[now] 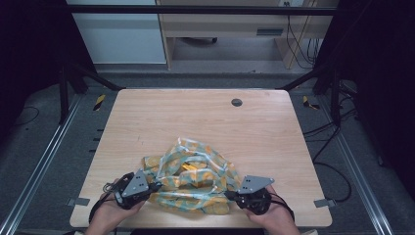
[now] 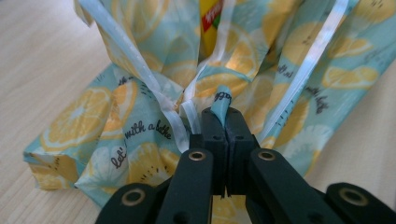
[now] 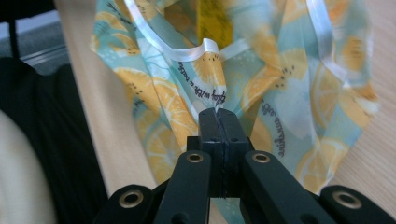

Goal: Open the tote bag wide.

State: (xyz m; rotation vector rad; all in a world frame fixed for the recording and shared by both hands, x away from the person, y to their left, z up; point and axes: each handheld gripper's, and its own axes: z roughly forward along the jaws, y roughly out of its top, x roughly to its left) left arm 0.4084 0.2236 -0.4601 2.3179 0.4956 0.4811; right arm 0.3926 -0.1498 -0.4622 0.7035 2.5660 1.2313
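Note:
A crumpled plastic bag (image 1: 193, 176) printed with orange slices on pale blue lies near the table's front edge. My left gripper (image 1: 155, 185) is at the bag's left side, shut on a fold of the bag (image 2: 223, 95). At the bag's right side my right gripper (image 1: 231, 197) is also shut, pinching the bag's edge (image 3: 215, 100). A yellow packet (image 1: 195, 169) shows inside the bag, seen as a yellow and red patch (image 2: 211, 18) in the left gripper view.
The wooden table (image 1: 195, 122) has a round grommet hole (image 1: 237, 102) at the far middle. A person's hands (image 1: 108, 215) come in at the front edge. Metal frame rails (image 1: 44, 156) and cables (image 1: 337, 171) lie on the floor beside the table.

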